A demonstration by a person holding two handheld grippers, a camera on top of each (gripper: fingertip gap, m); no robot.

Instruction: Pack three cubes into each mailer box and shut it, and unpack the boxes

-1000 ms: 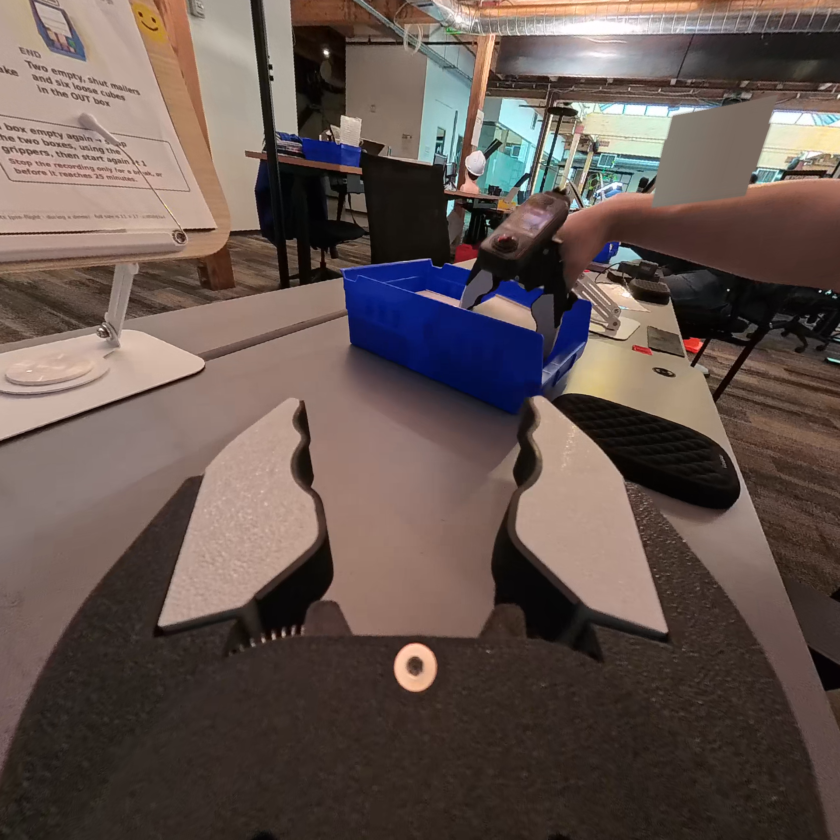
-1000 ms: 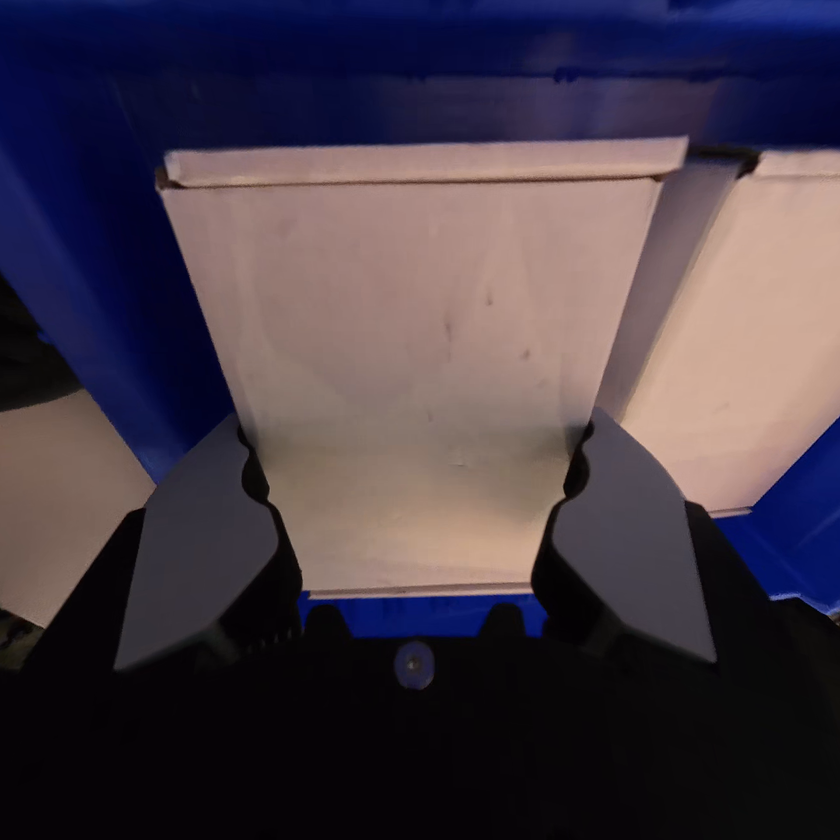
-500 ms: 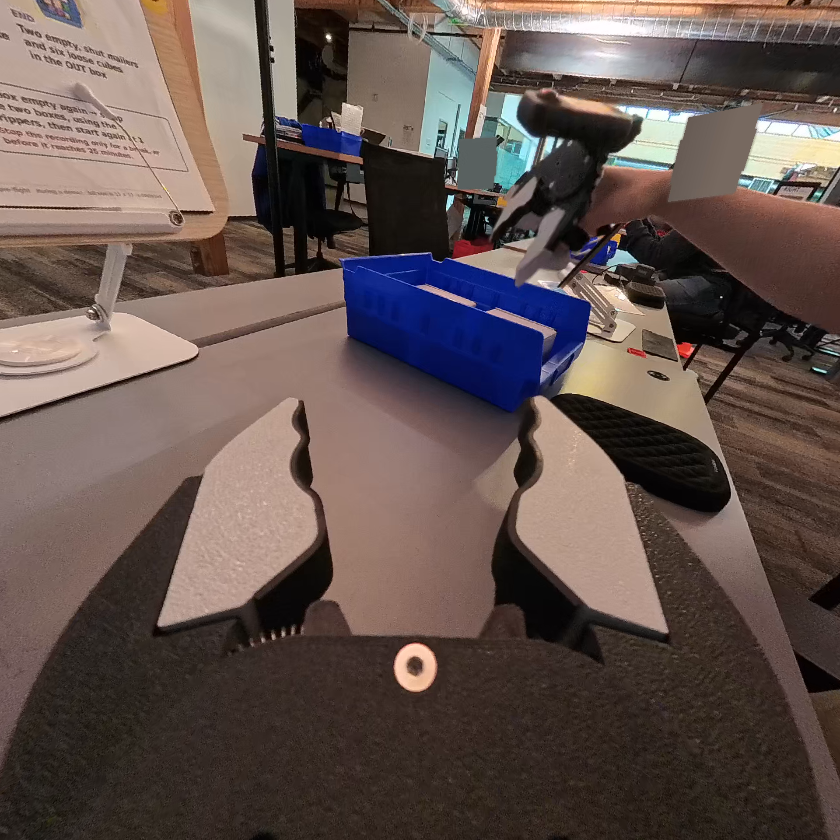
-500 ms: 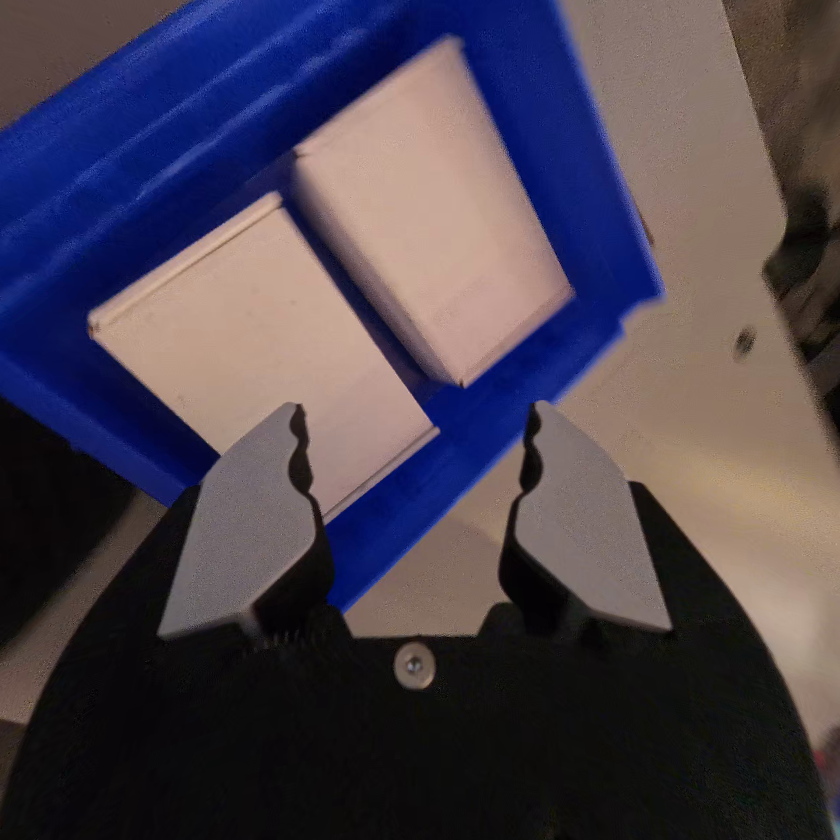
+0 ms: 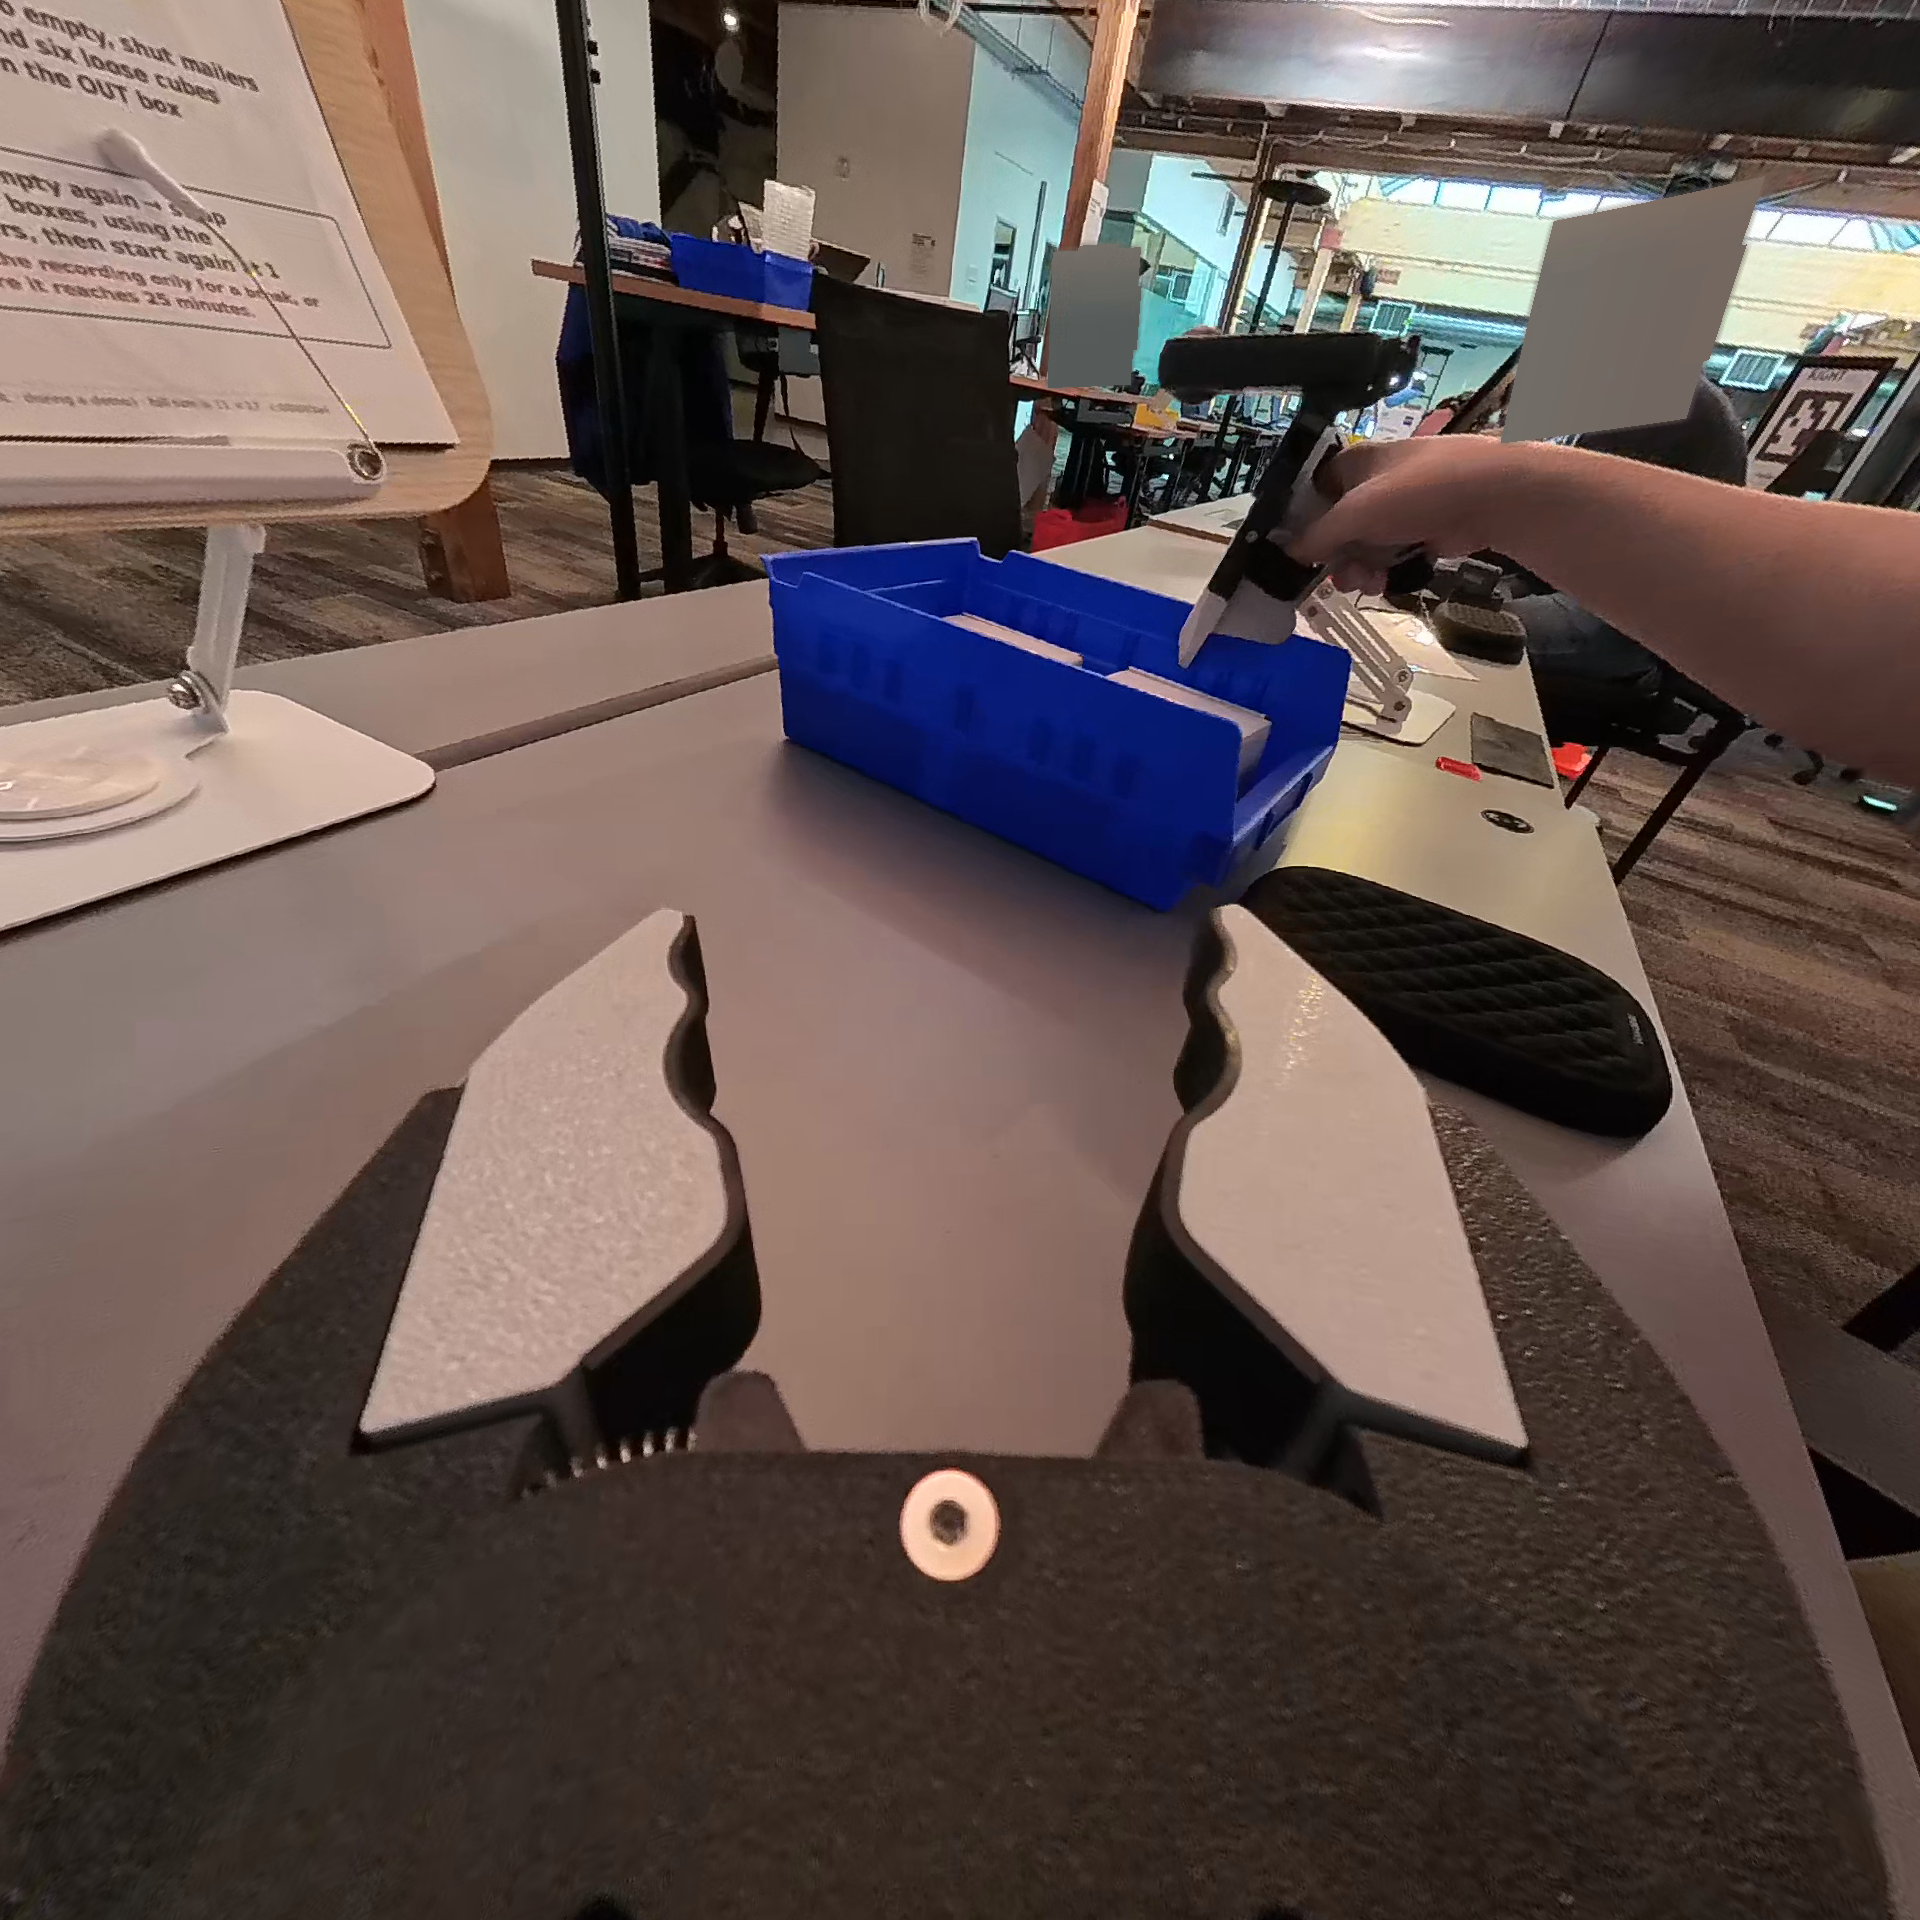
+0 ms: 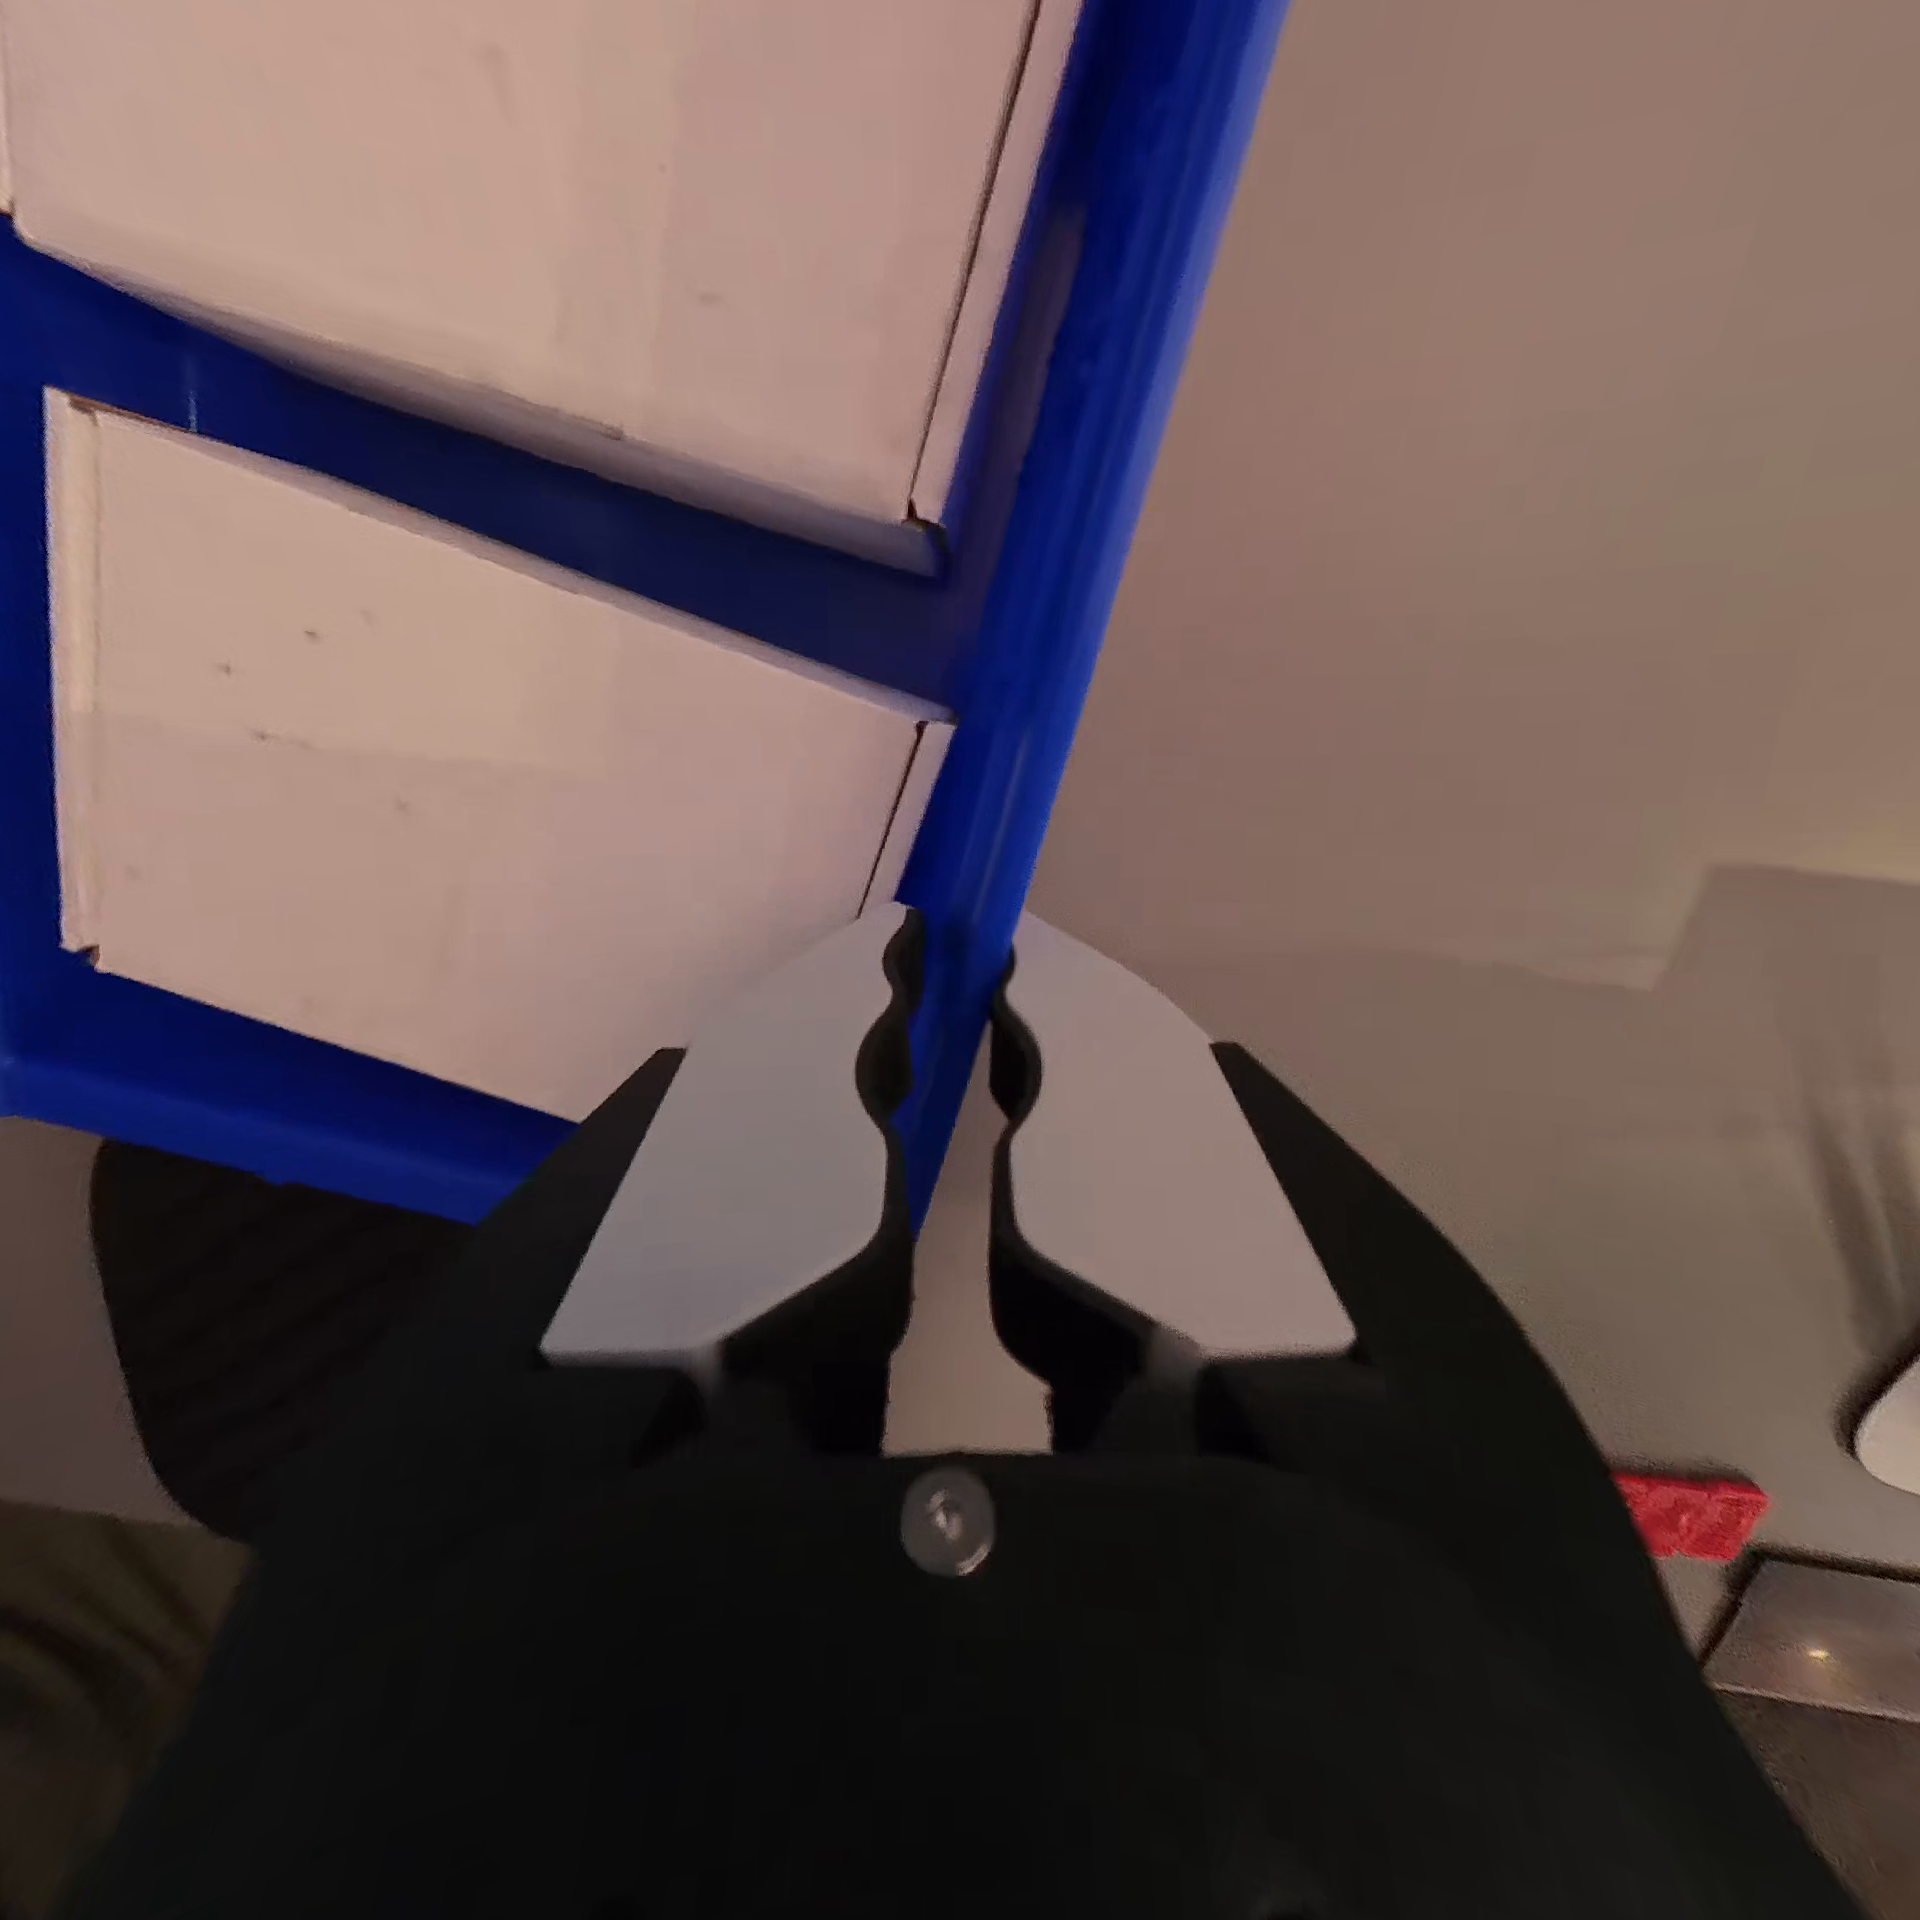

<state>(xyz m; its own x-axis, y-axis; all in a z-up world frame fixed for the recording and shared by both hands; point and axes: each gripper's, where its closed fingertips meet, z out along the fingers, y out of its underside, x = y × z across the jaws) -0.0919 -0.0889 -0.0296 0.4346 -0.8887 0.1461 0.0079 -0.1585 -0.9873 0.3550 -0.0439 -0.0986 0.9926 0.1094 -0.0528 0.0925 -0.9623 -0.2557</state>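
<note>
At twelve o'clock on the grey counter (image 5: 935, 1039) sits the blue bin (image 5: 997, 748), two shut white mailer boxes (image 6: 499, 790) side by side inside. The right gripper (image 6: 951, 997) has its fingers clenched on the bin's wall, it seems, though motion blur softens that. The left gripper (image 5: 951, 1049) hangs released over bare counter. At ten o'clock stands a printed instruction sheet (image 5: 177, 229); a black pad (image 5: 1455, 997) lies at two o'clock.

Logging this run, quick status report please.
Right gripper pinching blue bin wall. Left gripper open, empty. Two mailer boxes shut in bin. Nothing blocking.
</note>
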